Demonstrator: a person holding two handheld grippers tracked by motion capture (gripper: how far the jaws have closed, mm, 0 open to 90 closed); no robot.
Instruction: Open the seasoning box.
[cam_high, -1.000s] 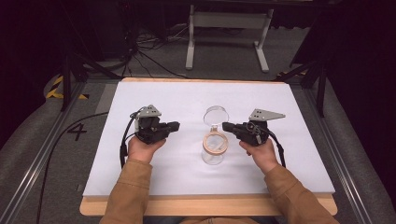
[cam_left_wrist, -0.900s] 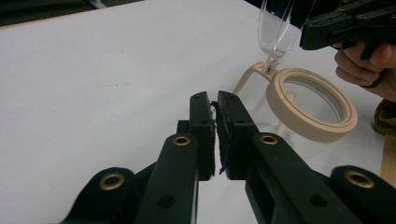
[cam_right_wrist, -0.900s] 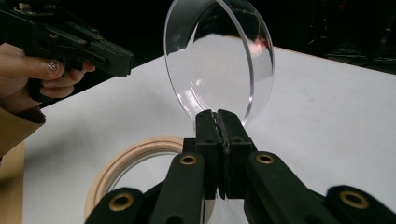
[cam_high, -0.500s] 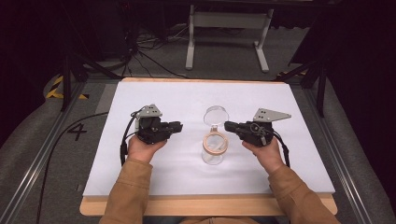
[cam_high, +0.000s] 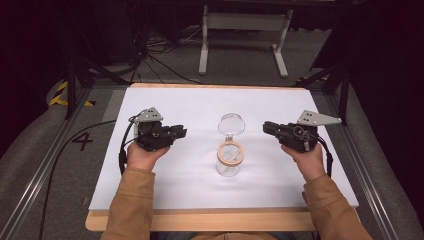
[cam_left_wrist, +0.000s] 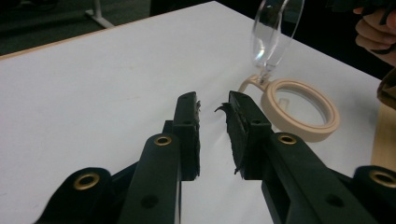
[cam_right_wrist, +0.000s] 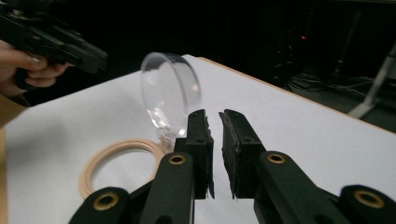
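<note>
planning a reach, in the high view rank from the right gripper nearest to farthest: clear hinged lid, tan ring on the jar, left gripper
From the right gripper:
1. Clear round hinged lid, standing open just to its left.
2. Tan ring on the clear jar's mouth, left and nearer the person.
3. Left gripper, beyond the jar, at the table's left.

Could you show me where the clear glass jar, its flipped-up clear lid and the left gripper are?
Clear glass jar with tan ring (cam_high: 228, 167), high view, on its clear side wall.
Flipped-up round clear lid (cam_high: 231, 124), high view, on the middle of the disc.
Left gripper (cam_left_wrist: 212, 114), left gripper view, midway between its black jaws' tips.
</note>
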